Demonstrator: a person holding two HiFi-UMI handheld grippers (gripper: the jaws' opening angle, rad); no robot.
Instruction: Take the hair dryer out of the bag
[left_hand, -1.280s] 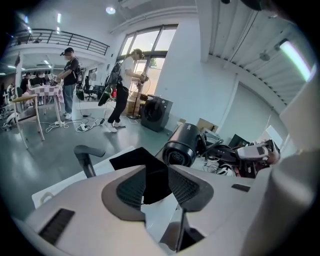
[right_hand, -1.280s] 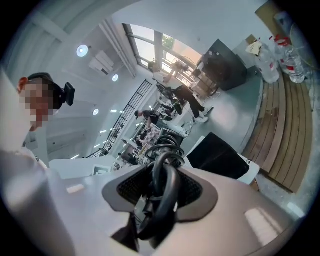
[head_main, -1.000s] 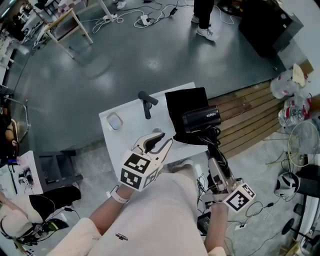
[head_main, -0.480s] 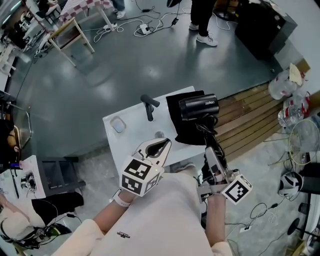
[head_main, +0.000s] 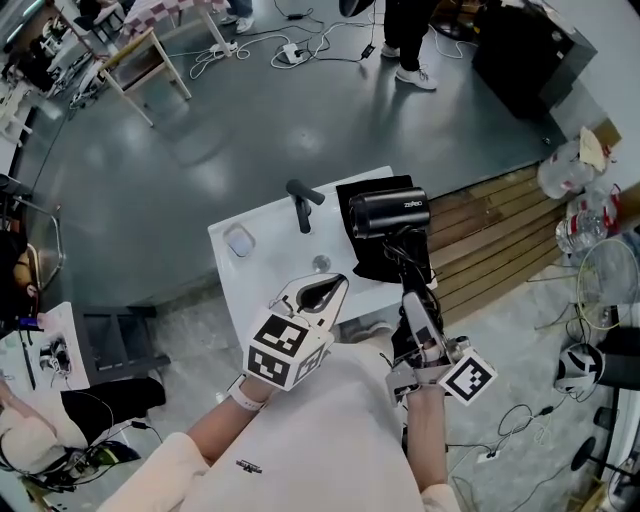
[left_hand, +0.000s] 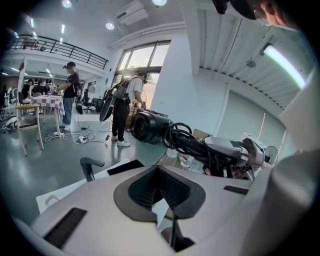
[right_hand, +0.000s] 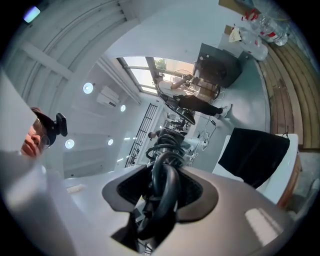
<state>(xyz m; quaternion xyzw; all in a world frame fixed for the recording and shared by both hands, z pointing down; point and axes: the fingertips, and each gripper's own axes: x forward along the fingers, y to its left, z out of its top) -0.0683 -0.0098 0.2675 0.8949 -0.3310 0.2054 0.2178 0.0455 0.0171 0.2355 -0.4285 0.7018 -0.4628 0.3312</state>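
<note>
The black hair dryer (head_main: 388, 212) hangs in the air over the flat black bag (head_main: 372, 266), which lies on the white table (head_main: 260, 270). My right gripper (head_main: 410, 300) is shut on the dryer's handle, with the coiled cord (right_hand: 162, 192) wrapped around it between the jaws. The dryer's barrel (left_hand: 149, 127) also shows in the left gripper view, to the left of the right gripper (left_hand: 235, 149). My left gripper (head_main: 320, 291) hovers over the table's near edge, shut with nothing in it. The bag (right_hand: 255, 152) is slack and flat.
A black T-shaped tool (head_main: 301, 204), a small white case (head_main: 238, 241) and a small round piece (head_main: 320, 264) lie on the table. A wooden platform (head_main: 500, 225) adjoins it on the right, with plastic bottles (head_main: 585, 225) beyond. A person's feet (head_main: 414, 70) stand on the grey floor.
The left gripper's jaws have closed from open to shut, empty. The right gripper has lifted the hair dryer a little higher above the bag.
</note>
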